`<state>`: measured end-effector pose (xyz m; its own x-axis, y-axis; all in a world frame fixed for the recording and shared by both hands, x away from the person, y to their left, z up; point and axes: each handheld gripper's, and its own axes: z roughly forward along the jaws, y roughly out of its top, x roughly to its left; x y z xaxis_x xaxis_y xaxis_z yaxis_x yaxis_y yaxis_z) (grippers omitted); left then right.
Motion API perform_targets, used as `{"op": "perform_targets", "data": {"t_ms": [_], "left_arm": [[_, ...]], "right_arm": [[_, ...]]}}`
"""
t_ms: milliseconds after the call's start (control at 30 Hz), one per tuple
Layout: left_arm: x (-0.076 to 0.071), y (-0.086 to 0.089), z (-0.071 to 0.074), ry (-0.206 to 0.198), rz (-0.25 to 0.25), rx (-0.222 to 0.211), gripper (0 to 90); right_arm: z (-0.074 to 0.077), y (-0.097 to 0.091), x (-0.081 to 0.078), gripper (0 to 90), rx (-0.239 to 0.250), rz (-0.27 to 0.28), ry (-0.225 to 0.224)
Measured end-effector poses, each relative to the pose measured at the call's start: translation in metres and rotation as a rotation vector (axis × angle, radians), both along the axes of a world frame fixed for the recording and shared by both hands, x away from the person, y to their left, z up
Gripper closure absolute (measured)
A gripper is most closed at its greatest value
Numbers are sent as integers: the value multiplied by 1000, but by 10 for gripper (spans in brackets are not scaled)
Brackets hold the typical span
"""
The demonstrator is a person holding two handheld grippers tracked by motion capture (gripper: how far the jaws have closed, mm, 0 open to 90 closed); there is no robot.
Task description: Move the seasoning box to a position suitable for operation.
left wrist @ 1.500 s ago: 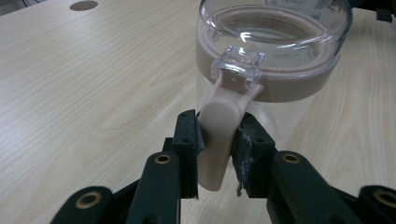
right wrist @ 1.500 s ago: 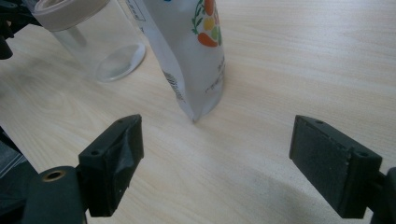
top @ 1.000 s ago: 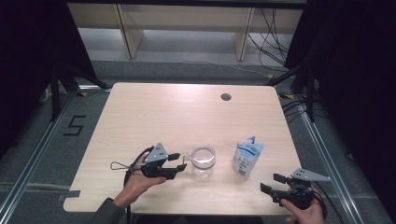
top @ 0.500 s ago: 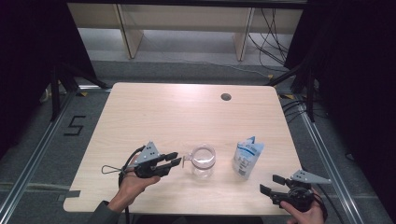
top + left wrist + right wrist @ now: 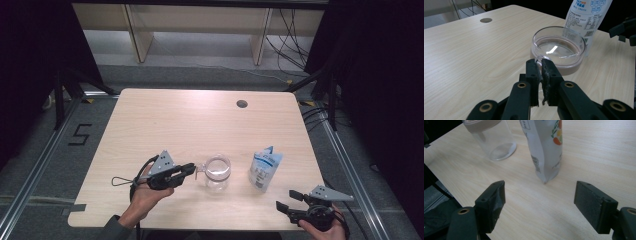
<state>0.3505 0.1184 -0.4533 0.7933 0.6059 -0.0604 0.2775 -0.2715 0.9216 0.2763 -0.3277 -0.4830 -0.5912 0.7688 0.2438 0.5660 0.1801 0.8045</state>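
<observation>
A clear jar (image 5: 217,173) with a brownish rim stands near the table's front middle, also seen as the jar (image 5: 559,47) and the jar (image 5: 491,140). My left gripper (image 5: 191,170) reaches it from the left. In the left gripper view the left gripper (image 5: 539,62) is shut on a small clear tab (image 5: 538,59) sticking out from the jar's rim. A white and blue pouch (image 5: 264,170) stands upright to the jar's right. My right gripper (image 5: 289,200) is open near the front right corner, and the right gripper (image 5: 541,192) faces the pouch (image 5: 546,147) with nothing between its fingers.
The light wooden table (image 5: 200,115) has a round cable hole (image 5: 242,104) at the back right. Its front edge lies just under both hands. Dark floor, metal rails and shelving surround the table.
My left gripper has shifted slightly left and back at the jar's rim. The jar, the pouch and the right gripper have stayed put.
</observation>
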Motion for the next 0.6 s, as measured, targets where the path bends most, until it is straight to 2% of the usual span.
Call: {"op": "perform_targets", "data": {"t_ms": [100,167,200,233,267,300,367,433,500,567,600], "left_arm": [[3,-2,2,-3,6,-15,840],[3,-3,3,-4,8,-14,842],[4,-4,3,-2,16,-10,843],[5,-4,3,-6,10,-6,844],[4,-5,3,-1,18,-9,845],[5,-5,4,-3,16,-6,846],[5,-6,4,2,18,-11,847],[6,-7,5,-1,13,-4,848],[7,-10,4,1,8,-11,848],[8,-11,4,2,8,-7,851],[9,-12,4,5,5,-13,851]], "right_arm": [[2,5,-4,278,30,-13,43],[2,5,-4,280,23,-6,27],[1,6,-3,286,25,14,-4],[3,7,-4,286,15,6,13],[3,9,-6,286,32,2,32],[2,10,-5,286,41,13,20],[2,9,-4,286,4,31,-11],[3,9,-4,286,3,27,-4],[3,12,-6,286,27,12,42],[3,12,-6,286,30,19,31],[2,11,-3,286,16,36,0]]}}
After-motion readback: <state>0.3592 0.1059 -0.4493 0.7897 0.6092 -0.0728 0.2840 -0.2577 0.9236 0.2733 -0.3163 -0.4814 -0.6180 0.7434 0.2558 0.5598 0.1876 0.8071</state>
